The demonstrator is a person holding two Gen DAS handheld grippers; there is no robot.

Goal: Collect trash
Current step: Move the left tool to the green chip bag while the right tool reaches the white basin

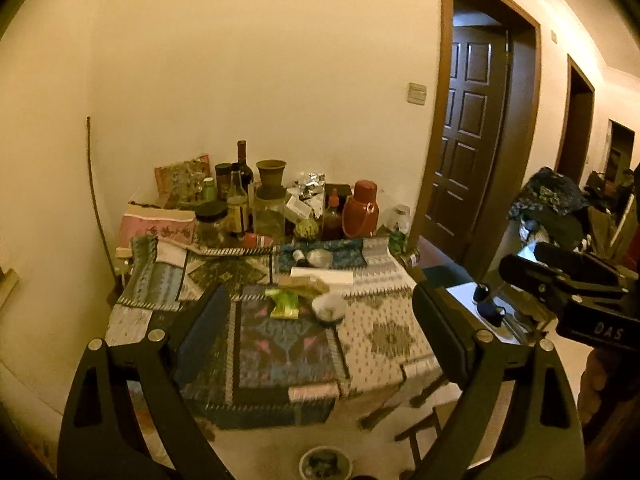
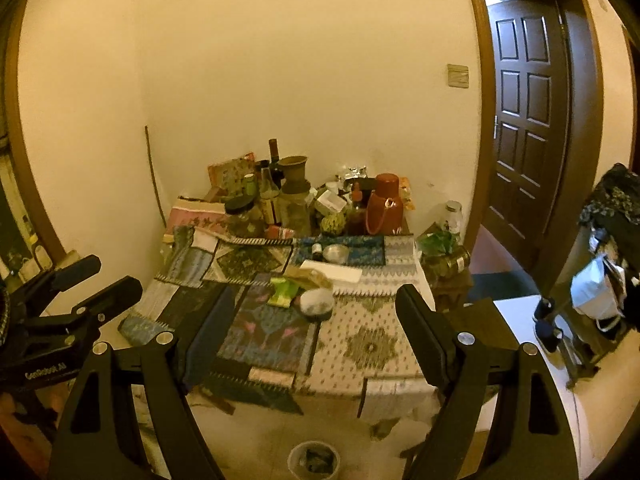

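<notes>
A green wrapper lies mid-table on the patterned cloth, beside a small white bowl and a tan paper scrap. A small bin with dark contents stands on the floor below the near table edge. My left gripper is open and empty, held back from the table. My right gripper is open and empty too. Each gripper shows in the other's view, the right and the left.
Bottles, jars, a clay vase and a red flask crowd the table's far side against the wall. A white card lies behind the wrapper. A dark door stands right, with a cluttered rack beside it.
</notes>
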